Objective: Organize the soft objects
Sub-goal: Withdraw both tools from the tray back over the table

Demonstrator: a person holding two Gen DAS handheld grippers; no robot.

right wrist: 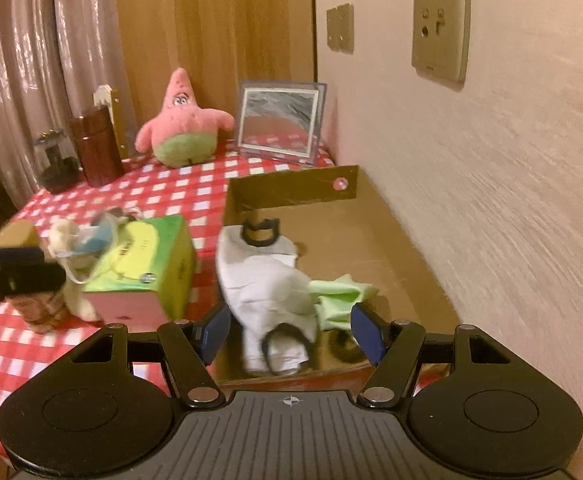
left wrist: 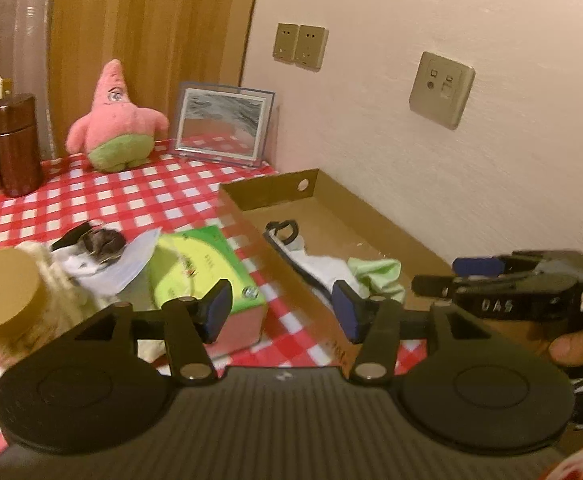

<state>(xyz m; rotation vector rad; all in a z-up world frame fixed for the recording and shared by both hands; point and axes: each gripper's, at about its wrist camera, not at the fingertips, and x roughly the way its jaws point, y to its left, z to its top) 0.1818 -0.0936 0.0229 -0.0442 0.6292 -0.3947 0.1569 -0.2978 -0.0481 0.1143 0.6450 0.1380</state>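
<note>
Right wrist: white cloth (right wrist: 267, 292) between spread right tongs (right wrist: 289, 330).

The cork-lidded jar (left wrist: 5, 292) at the table's (left wrist: 139, 196) left edge is smeared by blur, and the dark lump (left wrist: 103, 242) on the pile beside the tissue box (left wrist: 207, 276) is too blurred to identify. In the right wrist view the left gripper (right wrist: 23, 272) is cut by the left border, so its jaw spacing cannot be read there. The cardboard box's (right wrist: 371, 240) near wall hides behind the right gripper (right wrist: 291, 332).

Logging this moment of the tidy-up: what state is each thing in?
left gripper: open, empty
right gripper: open, empty
cardboard box: open-topped
white sock: draped over the box's left wall
green cloth: crumpled, in the box
pink starfish plush: upright
picture frame: propped upright
</note>
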